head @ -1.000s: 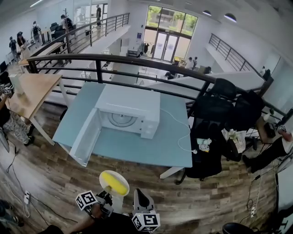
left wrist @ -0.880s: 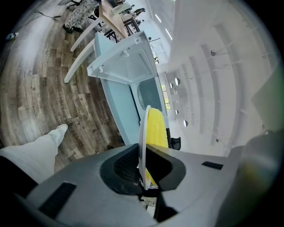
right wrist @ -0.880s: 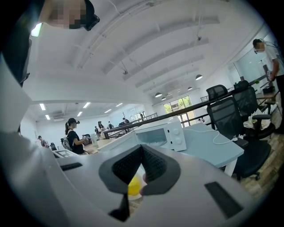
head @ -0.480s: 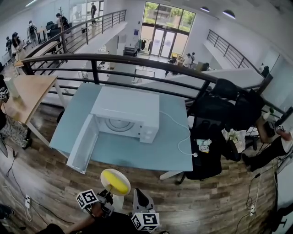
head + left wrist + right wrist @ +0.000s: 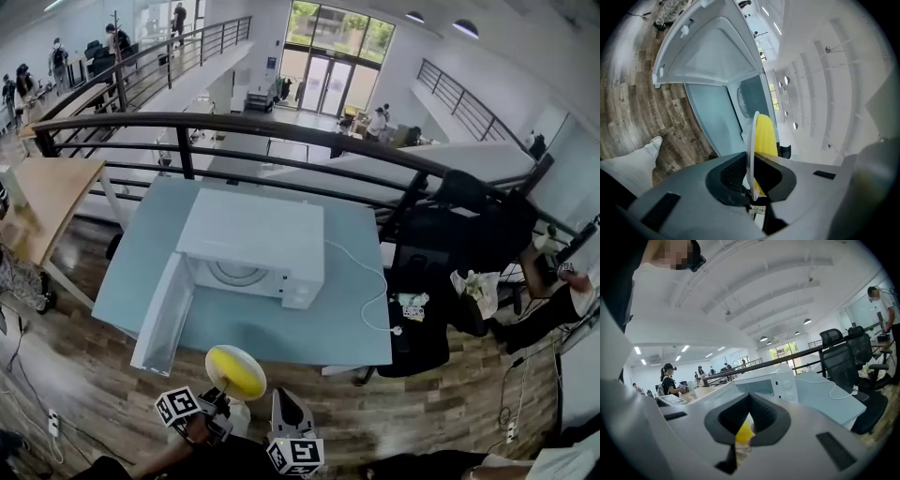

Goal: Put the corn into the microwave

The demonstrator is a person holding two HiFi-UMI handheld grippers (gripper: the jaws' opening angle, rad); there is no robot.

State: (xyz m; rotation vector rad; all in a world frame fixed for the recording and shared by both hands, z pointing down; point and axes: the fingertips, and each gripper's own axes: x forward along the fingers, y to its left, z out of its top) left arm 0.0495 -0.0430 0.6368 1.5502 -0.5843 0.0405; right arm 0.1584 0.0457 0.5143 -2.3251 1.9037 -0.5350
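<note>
A yellow corn cob (image 5: 232, 368) lies on a small white plate (image 5: 251, 380) that my left gripper (image 5: 222, 395) holds by the near rim, over the wooden floor in front of the table. In the left gripper view the plate (image 5: 750, 145) shows edge-on between the jaws, with the corn (image 5: 765, 137) on its right face. The white microwave (image 5: 253, 242) stands on the light blue table (image 5: 309, 323) with its door (image 5: 161, 314) swung open to the front left and its cavity (image 5: 234, 274) showing. My right gripper (image 5: 285, 399) hangs shut and empty beside the plate.
A white cable (image 5: 370, 281) runs from the microwave across the table's right side. Black office chairs (image 5: 441, 225) stand to the right, a wooden desk (image 5: 42, 192) to the left, and a dark railing (image 5: 281, 127) behind the table.
The table and microwave have drifted slightly nearer and lower in the head view. The plate with the corn stays held in the left gripper; the right gripper keeps its place.
</note>
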